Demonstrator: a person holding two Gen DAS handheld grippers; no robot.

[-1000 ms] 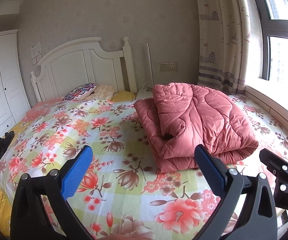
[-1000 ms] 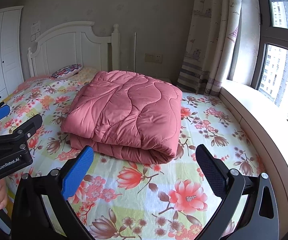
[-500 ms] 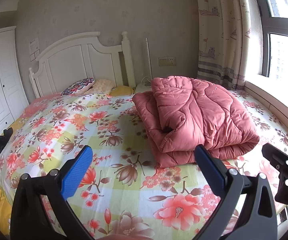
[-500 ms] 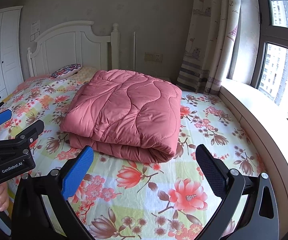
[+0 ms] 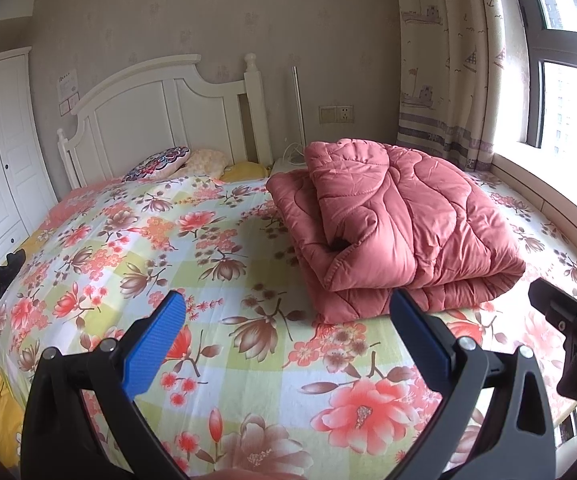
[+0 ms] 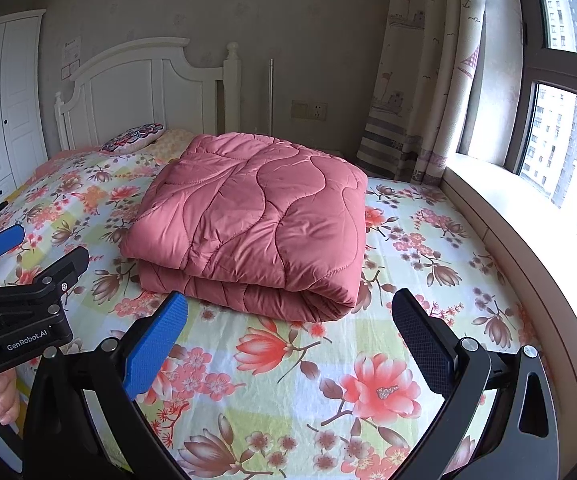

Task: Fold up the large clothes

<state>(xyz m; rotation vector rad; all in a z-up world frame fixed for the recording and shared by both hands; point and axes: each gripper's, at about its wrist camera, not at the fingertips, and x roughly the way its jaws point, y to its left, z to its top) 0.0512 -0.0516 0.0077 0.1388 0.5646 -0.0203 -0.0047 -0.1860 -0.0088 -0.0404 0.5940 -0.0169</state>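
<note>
We see pink quilt (image 6: 256,220) folded into thick bundle, centre frame on floral bed (image 6: 368,380); folding looks finished. We hold left gripper (image 5: 288,332) and right gripper (image 6: 290,330) spread, empty, apart from quilt at lower frame, likely because nothing left to grip.

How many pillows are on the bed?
3: a patterned pillow by the headboard, a pale cushion beside it, a yellow one next along. The quilt may hide more.
</note>
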